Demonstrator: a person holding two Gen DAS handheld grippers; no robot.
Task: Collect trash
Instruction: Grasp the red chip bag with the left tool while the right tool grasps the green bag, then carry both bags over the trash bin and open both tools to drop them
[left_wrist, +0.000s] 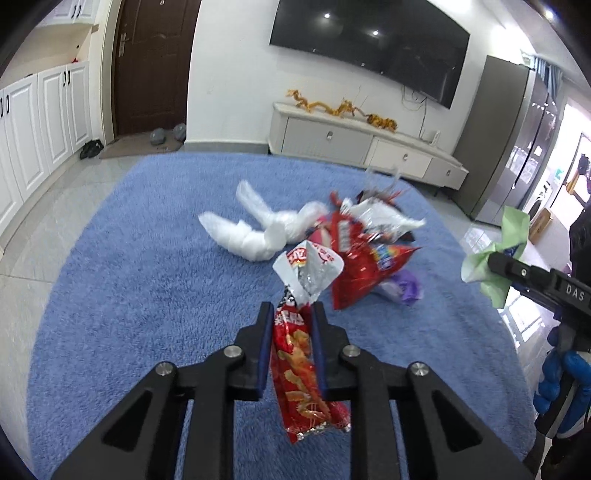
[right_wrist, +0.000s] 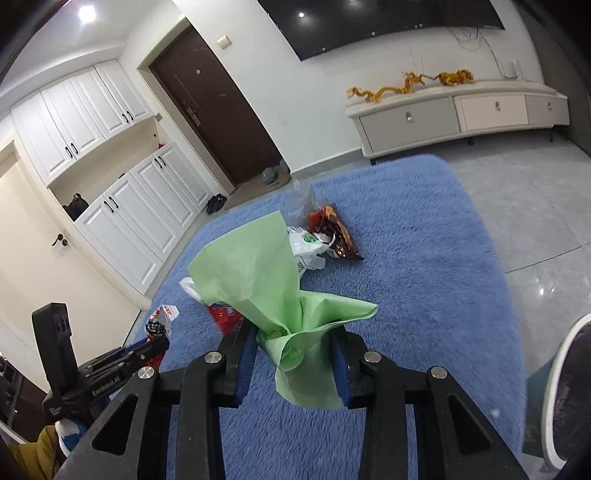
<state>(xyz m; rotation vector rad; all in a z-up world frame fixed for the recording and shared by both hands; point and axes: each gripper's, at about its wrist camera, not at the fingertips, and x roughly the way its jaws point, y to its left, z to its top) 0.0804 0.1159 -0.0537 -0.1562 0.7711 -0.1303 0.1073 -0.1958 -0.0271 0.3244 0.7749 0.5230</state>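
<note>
My left gripper (left_wrist: 289, 308) is shut on a red snack wrapper (left_wrist: 299, 365) with a torn white and silver top, held above the blue rug (left_wrist: 147, 295). My right gripper (right_wrist: 293, 334) is shut on a crumpled green paper (right_wrist: 255, 273), also held above the rug (right_wrist: 424, 258); the paper shows at the right of the left wrist view (left_wrist: 495, 266). A pile of trash lies on the rug: white plastic bags (left_wrist: 258, 229), a red chip bag (left_wrist: 365, 273), a purple scrap (left_wrist: 406, 288). In the right wrist view a dark red wrapper (right_wrist: 336, 232) and a white bag (right_wrist: 306, 247) lie beyond the paper.
A white bin rim (right_wrist: 554, 387) shows at the right edge of the right wrist view. A TV cabinet (left_wrist: 369, 140) stands against the far wall under a TV (left_wrist: 369, 40). White cupboards (right_wrist: 140, 210) and a brown door (left_wrist: 155, 66) are to the left. A grey fridge (left_wrist: 509, 140) is to the right.
</note>
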